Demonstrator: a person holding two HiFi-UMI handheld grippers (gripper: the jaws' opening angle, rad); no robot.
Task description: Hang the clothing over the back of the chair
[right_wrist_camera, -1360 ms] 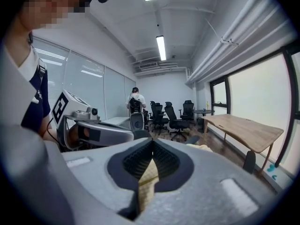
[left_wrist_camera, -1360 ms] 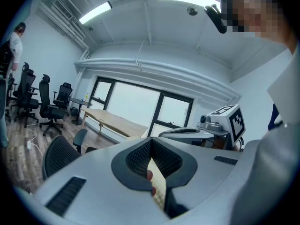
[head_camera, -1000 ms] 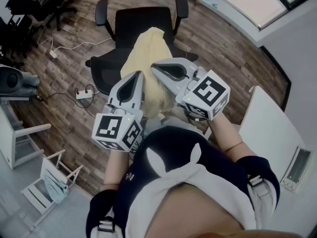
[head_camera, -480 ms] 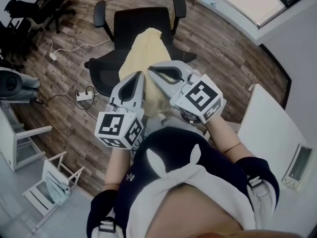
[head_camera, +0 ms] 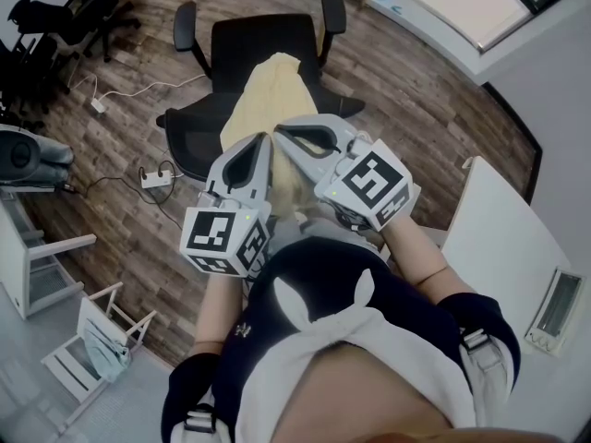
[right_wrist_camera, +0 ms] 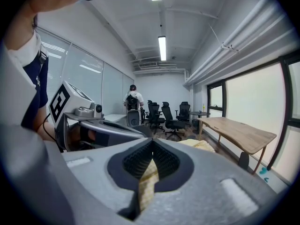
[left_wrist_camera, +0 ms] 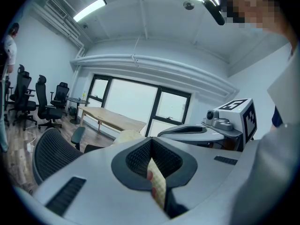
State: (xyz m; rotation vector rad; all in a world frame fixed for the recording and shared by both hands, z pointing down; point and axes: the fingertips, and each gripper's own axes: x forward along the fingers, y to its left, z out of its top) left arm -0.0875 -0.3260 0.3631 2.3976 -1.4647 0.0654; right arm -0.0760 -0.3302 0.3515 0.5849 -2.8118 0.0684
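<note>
clothing [head_camera: 268, 100] on chair [head_camera: 268, 37], power strip [head_camera: 155, 173] beside

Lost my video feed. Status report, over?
Left gripper shut on yellow garment. Right gripper shut on it too. Garment stretches out over the black office chair. Nothing blocking.

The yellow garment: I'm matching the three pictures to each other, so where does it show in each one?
Head view: yellow garment at upper centre, over the seat of the black office chair.
Left gripper view: bottom centre, a strip pinched in the left gripper.
Right gripper view: bottom centre, a strip pinched in the right gripper.
Shared landmark: the wooden table by the window, seen in both gripper views.
</note>
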